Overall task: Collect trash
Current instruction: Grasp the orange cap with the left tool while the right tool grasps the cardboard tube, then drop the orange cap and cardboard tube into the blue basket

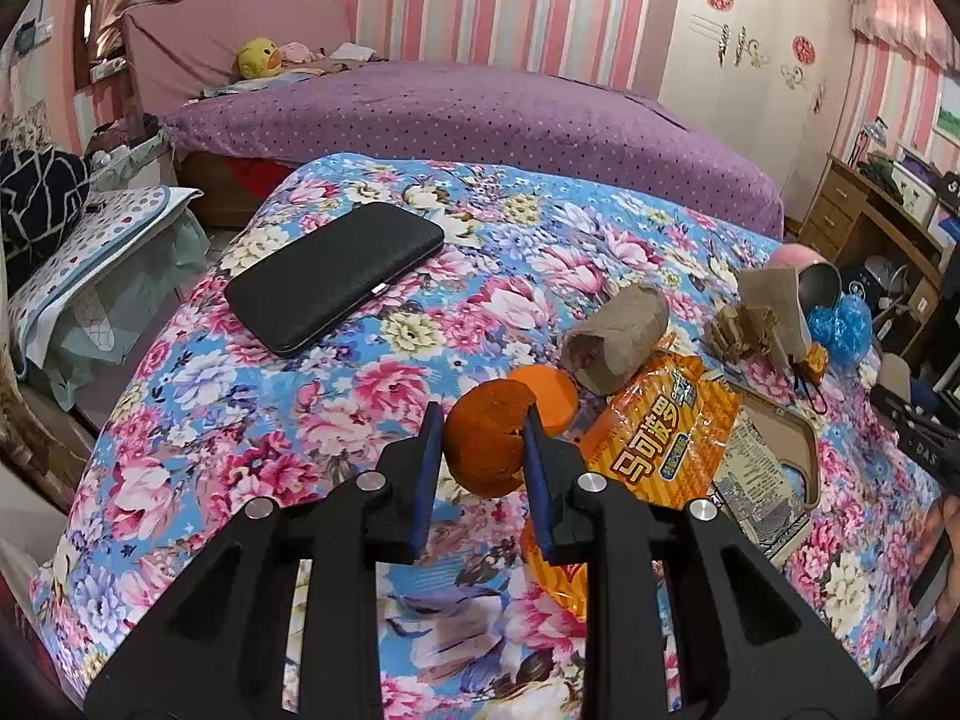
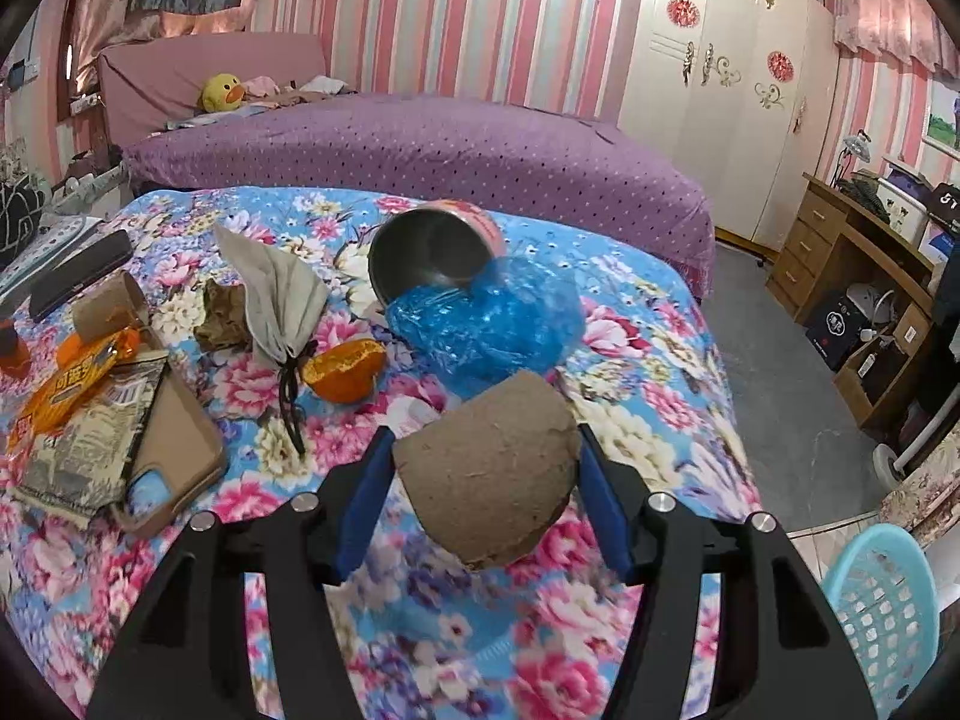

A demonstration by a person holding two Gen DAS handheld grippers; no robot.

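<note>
Floral-clothed table [image 1: 336, 420] bears a black wallet [image 1: 336, 276], cardboard tube [image 1: 618, 336], snack wrapper [image 1: 666, 438] (orange).

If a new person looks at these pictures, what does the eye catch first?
Probably the bright floral cloth over the table. Next, each claw grips trash: the left claw an orange peel, the right claw a brown cardboard piece. Behind it lies a shiny blue bag.

Pink-striped walls [image 2: 480, 30]; purple dotted bed [image 2: 420, 144]; cream wardrobe [image 2: 720, 90]; wooden desk [image 2: 840, 252]; grey floor [image 2: 780, 372].
</note>
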